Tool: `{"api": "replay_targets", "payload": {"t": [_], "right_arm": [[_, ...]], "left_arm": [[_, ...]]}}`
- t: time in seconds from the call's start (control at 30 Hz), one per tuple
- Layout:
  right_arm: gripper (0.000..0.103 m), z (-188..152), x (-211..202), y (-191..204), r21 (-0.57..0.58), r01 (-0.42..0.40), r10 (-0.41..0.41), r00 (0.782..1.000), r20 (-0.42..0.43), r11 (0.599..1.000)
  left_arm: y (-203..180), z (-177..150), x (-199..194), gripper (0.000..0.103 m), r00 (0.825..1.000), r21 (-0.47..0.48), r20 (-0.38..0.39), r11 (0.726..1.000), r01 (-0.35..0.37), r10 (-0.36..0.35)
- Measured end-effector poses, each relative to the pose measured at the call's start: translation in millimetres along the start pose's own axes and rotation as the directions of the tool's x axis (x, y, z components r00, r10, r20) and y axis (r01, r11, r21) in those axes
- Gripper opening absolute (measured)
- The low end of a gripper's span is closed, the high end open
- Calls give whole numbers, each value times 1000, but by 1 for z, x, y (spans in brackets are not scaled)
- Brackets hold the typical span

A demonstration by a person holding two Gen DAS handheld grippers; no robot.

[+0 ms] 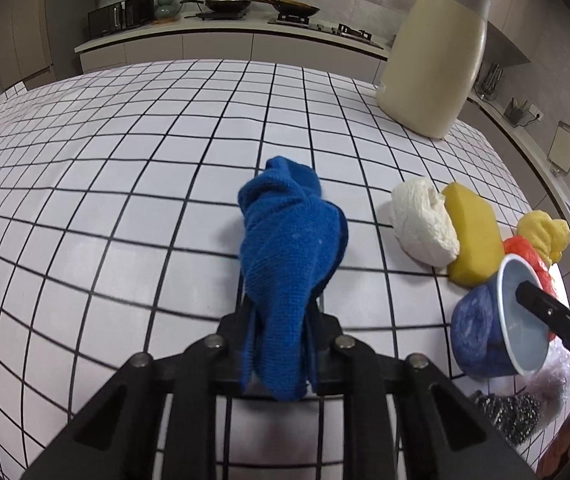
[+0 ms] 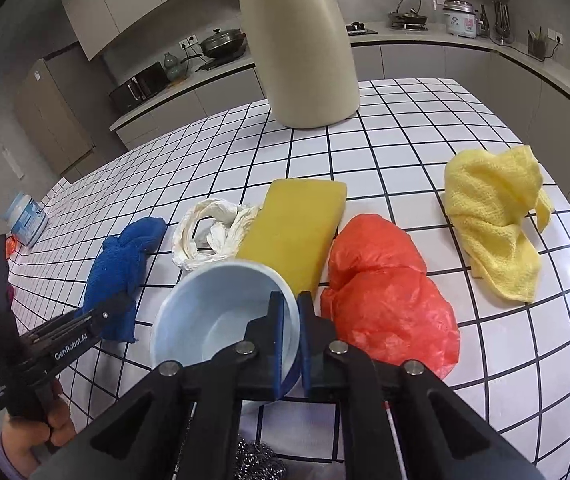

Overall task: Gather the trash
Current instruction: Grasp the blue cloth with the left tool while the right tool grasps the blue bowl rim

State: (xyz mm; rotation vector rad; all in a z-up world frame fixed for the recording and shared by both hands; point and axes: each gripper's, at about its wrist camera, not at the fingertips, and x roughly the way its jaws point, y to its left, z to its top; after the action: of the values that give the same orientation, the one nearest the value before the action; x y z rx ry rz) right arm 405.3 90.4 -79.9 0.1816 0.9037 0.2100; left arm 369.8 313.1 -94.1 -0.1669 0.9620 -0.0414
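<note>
**A:** How far has the trash collecting actually got? Nothing looks binned yet.

**B:** Pretty early, by the look of it. Going left to right: the blue cloth (image 1: 291, 248) is pinched between the jaws of the left gripper (image 1: 281, 320), bunched up and draped back over the fingers, though it can't be told whether it's been lifted clear of the checked tablecloth (image 1: 125, 200). Next, the white crumpled bag (image 2: 209, 232) is untouched, and the yellow sponge (image 2: 297, 232) just beside it is lying flat.

**A:** And the cup?

**B:** The blue paper cup (image 2: 221, 312) is clamped at its rim by the right gripper (image 2: 291, 340), one finger inside the wall and one outside, jaws pressed tight on it. It's tipped toward the camera. Past that, the red plastic bag (image 2: 389, 300) and the yellow cloth (image 2: 497, 220) are left sitting on the table, apart from each other.

**A:** Where's it all supposed to go?

**B:** Probably the beige bin (image 2: 301, 48) at the far side, lid on. Nothing can be seen inside it, so two items grabbed, the rest still to be picked up. A steel scrubber (image 2: 257, 460) is also lying at the near edge.
</note>
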Motion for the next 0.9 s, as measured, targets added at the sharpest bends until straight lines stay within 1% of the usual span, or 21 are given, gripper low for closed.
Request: {"api": "replay_targets", "payload": {"t": [0.3, 0.37, 0.47, 0.5, 0.53, 0.57, 0.67, 0.77, 0.8, 0.83, 0.87, 0.9], "right_arm": [[8, -2, 0, 2, -10, -12, 12, 1000, -17, 1000], [8, -2, 0, 2, -6, -15, 14, 1000, -19, 1000], [8, -3, 0, 2, 0, -18, 18, 1000, -25, 1000], [8, -3, 1, 1, 2, -18, 18, 999, -27, 1000], [8, -3, 1, 1, 7, -20, 20, 999, -32, 1000], [8, -3, 2, 0, 9, -22, 22, 999, -35, 1000], [10, -4, 3, -1, 16, -22, 22, 999, -46, 1000], [10, -4, 6, -2, 18, -22, 23, 998, -54, 1000], [10, -4, 6, -1, 17, -23, 24, 998, -52, 1000], [10, -5, 6, -1, 13, -22, 22, 999, -48, 1000], [10, -6, 5, 0, 7, -21, 21, 999, -47, 1000], [10, -6, 4, 1, 0, -22, 22, 999, -46, 1000]], "left_arm": [[-5, -22, -17, 22, 999, -1, -35, 1000, 24, -24], [-6, -25, -19, 23, 999, 2, -40, 1000, 24, -24], [-6, -23, -18, 42, 999, -4, -40, 1000, 13, -14], [-6, -23, -19, 56, 999, -8, -35, 1000, 4, -4], [-5, -21, -19, 65, 1000, -13, -28, 1000, -6, 5], [-4, -20, -20, 67, 1000, -19, -19, 1000, -9, 9], [-4, -13, -18, 67, 1000, -24, -4, 1000, -7, 7], [-5, -8, -10, 67, 1000, -15, -7, 1000, 2, -2], [-4, -7, -8, 63, 1000, -18, -11, 1000, 16, -16], [-4, -8, -8, 52, 1000, -19, -10, 1000, 22, -22], [-5, -8, -8, 45, 999, -13, -9, 999, 31, -31], [-7, -8, -8, 42, 1000, -3, -9, 1000, 29, -29]]}}
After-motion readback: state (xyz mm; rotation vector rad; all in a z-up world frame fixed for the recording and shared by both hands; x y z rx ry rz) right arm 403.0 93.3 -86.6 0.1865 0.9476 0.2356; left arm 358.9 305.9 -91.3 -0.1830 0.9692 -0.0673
